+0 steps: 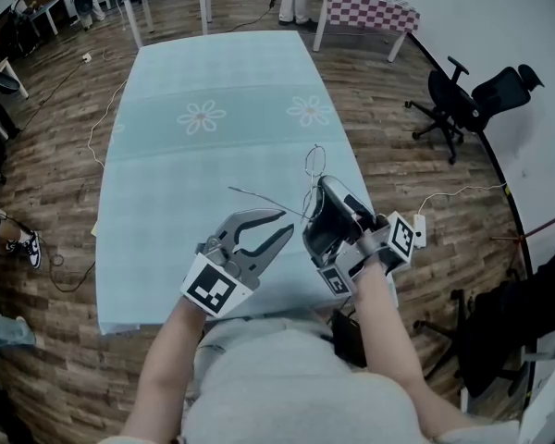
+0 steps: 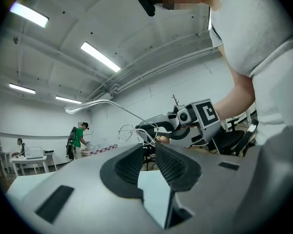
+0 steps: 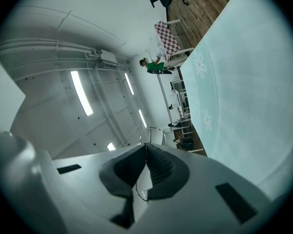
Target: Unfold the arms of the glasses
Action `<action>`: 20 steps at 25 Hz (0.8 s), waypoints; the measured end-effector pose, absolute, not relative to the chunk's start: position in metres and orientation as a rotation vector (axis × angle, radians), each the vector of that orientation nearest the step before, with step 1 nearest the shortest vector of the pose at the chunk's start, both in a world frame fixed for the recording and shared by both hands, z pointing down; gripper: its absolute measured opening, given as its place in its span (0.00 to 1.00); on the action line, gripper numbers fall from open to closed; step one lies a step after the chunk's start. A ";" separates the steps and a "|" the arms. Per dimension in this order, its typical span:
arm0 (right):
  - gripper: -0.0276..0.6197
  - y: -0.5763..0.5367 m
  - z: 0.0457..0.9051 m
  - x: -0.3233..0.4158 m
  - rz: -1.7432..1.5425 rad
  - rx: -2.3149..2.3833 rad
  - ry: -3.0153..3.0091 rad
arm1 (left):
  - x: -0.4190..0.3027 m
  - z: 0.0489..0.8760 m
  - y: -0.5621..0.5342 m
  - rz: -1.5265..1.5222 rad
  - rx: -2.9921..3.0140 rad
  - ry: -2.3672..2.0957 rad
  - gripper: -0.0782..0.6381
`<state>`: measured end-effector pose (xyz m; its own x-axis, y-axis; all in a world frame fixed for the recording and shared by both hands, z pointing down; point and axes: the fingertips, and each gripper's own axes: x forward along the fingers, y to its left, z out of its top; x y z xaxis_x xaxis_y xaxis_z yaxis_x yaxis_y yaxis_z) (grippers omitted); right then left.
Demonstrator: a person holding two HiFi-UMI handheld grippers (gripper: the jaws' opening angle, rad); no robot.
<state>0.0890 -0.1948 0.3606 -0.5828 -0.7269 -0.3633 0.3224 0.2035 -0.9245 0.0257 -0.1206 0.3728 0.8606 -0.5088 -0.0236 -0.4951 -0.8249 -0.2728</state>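
Note:
Thin wire-framed glasses (image 1: 314, 162) hang above the table's near edge, with my right gripper (image 1: 326, 189) shut on the frame beside the lenses. One arm of the glasses (image 1: 264, 202) sticks out to the left, ending just above my left gripper (image 1: 287, 222). That gripper is open and holds nothing. In the left gripper view the round lenses (image 2: 129, 133) and the long arm (image 2: 95, 104) lie beyond the jaws, clear of them, with the right gripper (image 2: 154, 127) clamped on the frame. The right gripper view shows a lens rim (image 3: 155, 129) past the closed tips.
The table carries a light-blue cloth (image 1: 213, 155) with flower prints. Black office chairs (image 1: 462, 100) stand on the wood floor to the right, and a checkered table (image 1: 365, 12) at the back. A person in green (image 2: 77, 138) stands far off by white desks.

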 end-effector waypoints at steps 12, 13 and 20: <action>0.06 -0.195 0.363 0.089 -1.552 -0.370 1.564 | 0.043 0.371 -0.118 -0.097 -2.697 0.722 0.23; 0.06 -0.195 0.363 0.088 -1.556 -0.367 1.566 | 0.044 0.370 -0.119 -0.098 -2.693 0.722 0.23; 0.06 -0.194 0.362 0.088 -1.563 -0.361 1.562 | 0.043 0.366 -0.120 -0.086 -2.678 0.741 0.18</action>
<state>0.0877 -0.1936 0.3624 -0.5778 -0.7301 -0.3648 0.3654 0.1683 -0.9155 0.0433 -0.1202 0.3662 0.8606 -0.5080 -0.0370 -0.4862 -0.7976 -0.3569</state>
